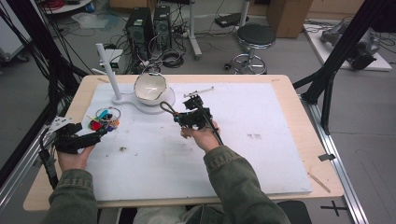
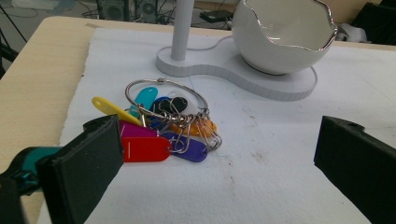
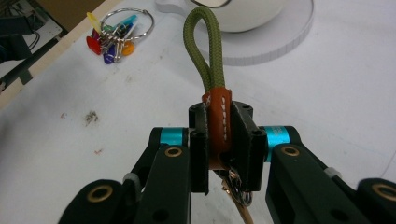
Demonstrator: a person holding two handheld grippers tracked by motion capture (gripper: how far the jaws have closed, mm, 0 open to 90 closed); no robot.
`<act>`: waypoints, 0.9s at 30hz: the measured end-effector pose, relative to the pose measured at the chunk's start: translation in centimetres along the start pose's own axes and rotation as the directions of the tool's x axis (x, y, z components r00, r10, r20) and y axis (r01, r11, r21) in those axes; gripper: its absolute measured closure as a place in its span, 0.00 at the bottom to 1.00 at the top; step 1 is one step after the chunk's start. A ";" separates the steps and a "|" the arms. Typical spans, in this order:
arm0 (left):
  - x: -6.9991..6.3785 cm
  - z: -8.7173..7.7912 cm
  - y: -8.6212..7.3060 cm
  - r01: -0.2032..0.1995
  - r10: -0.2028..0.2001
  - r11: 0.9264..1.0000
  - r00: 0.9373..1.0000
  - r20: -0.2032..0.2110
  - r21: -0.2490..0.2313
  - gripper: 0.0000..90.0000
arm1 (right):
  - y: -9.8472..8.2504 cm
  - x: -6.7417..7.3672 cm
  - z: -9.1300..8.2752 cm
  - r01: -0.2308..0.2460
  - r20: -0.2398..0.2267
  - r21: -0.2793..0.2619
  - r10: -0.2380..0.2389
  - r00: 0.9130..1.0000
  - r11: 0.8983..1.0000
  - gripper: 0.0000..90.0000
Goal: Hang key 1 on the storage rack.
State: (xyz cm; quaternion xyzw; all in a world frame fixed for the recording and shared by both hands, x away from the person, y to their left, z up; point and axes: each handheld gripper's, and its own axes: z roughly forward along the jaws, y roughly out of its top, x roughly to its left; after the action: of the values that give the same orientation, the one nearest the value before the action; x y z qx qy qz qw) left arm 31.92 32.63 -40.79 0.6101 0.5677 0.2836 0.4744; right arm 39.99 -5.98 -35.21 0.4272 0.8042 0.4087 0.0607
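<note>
On mat: 1 key ring (image 2: 166, 122), L fingers (image 2: 210, 172) wide open; R fingers (image 3: 219, 149) clamp 1 lanyard (image 3: 208, 56).

Your high camera hung above your side of the table (image 1: 289, 88), looking forward and down, far enough back to take in the whole white mat (image 1: 243, 154) and the floor beyond. The camera on your left gripper (image 1: 77, 140) sat low and close over the mat, facing the key ring (image 2: 168, 121) and the white stand (image 2: 243, 74) behind it. The camera on your right gripper (image 1: 192, 114) looked along its jaws from higher up, towards that same stand (image 3: 280, 42). All three views shared the key ring (image 1: 106, 120) (image 3: 116, 32) and the stand (image 1: 149, 105).
</note>
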 end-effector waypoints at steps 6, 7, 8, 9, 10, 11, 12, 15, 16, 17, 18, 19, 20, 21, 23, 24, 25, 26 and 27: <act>0.0 0.0 0.0 0.000 0.000 1.000 1.000 0.001 0.001 0.02 | 1.3 0.7 0.3 0.007 -0.012 -0.013 -0.007 1.000 1.000 0.86; 0.0 0.0 0.0 0.000 0.000 1.000 1.000 0.001 0.001 0.02 | 1.4 0.8 0.3 0.008 -0.012 -0.011 -0.008 1.000 1.000 0.86; 0.0 0.0 0.0 0.001 -0.001 1.000 1.000 0.002 0.000 0.02 | 1.6 0.9 0.4 0.012 -0.014 -0.011 -0.012 1.000 1.000 0.86; 0.0 0.0 0.0 0.001 -0.001 1.000 1.000 0.001 0.001 0.02 | 1.8 1.1 0.5 0.014 -0.017 -0.011 -0.015 1.000 1.000 0.86; 0.0 0.0 0.0 0.000 0.000 1.000 1.000 0.001 0.000 0.02 | 2.1 1.3 0.5 0.024 -0.016 -0.016 -0.024 1.000 1.000 0.86; 0.0 0.0 0.0 0.000 0.000 1.000 1.000 0.001 0.001 0.02 | 2.3 1.4 0.5 0.030 -0.017 -0.017 -0.031 0.999 0.999 0.86; 0.0 0.0 0.0 0.001 -0.001 1.000 1.000 0.001 0.000 0.02 | 2.5 1.6 0.6 0.030 -0.019 -0.017 -0.030 0.999 0.999 0.86; 0.1 0.0 0.0 0.001 -0.001 1.000 1.000 0.002 0.001 0.02 | 3.1 2.0 0.8 0.036 -0.021 -0.022 -0.037 0.999 0.999 0.86; 0.1 0.0 0.0 0.001 -0.001 1.000 1.000 0.002 0.001 0.02 | 3.3 2.1 0.8 0.037 -0.022 -0.024 -0.037 0.999 0.999 0.86; 0.1 0.0 0.0 0.001 -0.001 1.000 1.000 0.003 0.001 0.02 | 3.4 2.2 0.8 0.035 -0.026 -0.025 -0.036 0.999 0.999 0.86; 0.1 0.1 0.0 0.001 -0.001 1.000 1.000 0.003 0.000 0.02 | 3.6 2.3 0.9 0.042 -0.026 -0.027 -0.043 0.999 0.999 0.86; 0.1 0.1 0.0 0.001 -0.001 1.000 1.000 0.001 0.002 0.02 | 3.8 2.5 0.9 0.039 -0.023 -0.026 -0.039 0.999 0.999 0.86; 0.1 0.1 0.0 0.001 -0.001 1.000 1.000 0.002 0.001 0.02 | 4.0 2.6 1.0 0.042 -0.024 -0.029 -0.042 0.999 0.999 0.86; 0.1 0.1 0.0 0.002 -0.002 1.000 1.000 0.000 0.000 0.02 | 4.2 2.7 1.0 0.041 -0.024 -0.030 -0.042 0.999 0.999 0.86; 0.1 0.1 0.0 0.004 -0.004 1.000 1.000 0.002 -0.001 0.02 | 4.5 3.0 1.0 0.045 -0.025 -0.034 -0.046 0.999 0.998 0.86; 0.1 0.1 0.0 0.005 -0.005 1.000 1.000 0.000 -0.001 0.02 | 4.7 3.1 1.0 0.049 -0.027 -0.032 -0.050 0.998 0.998 0.86; 0.1 0.1 0.0 0.005 -0.005 1.000 1.000 0.001 -0.001 0.02 | 4.9 3.2 1.0 0.052 -0.025 -0.036 -0.053 0.998 0.998 0.86; 0.1 0.1 0.0 0.005 -0.005 1.000 1.000 0.002 -0.001 0.02 | 5.1 3.4 1.0 0.052 -0.026 -0.036 -0.053 0.998 0.998 0.86; 0.1 0.1 0.0 0.003 -0.003 1.000 1.000 0.002 -0.001 0.02 | 5.2 3.5 1.1 0.056 -0.028 -0.036 -0.057 0.998 0.998 0.86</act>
State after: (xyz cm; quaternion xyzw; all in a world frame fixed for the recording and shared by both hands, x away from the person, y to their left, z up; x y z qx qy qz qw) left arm 31.99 32.69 -40.84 0.6094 0.5681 0.2823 0.4757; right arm 41.62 -1.19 -31.31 0.3972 0.8094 0.4272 0.0682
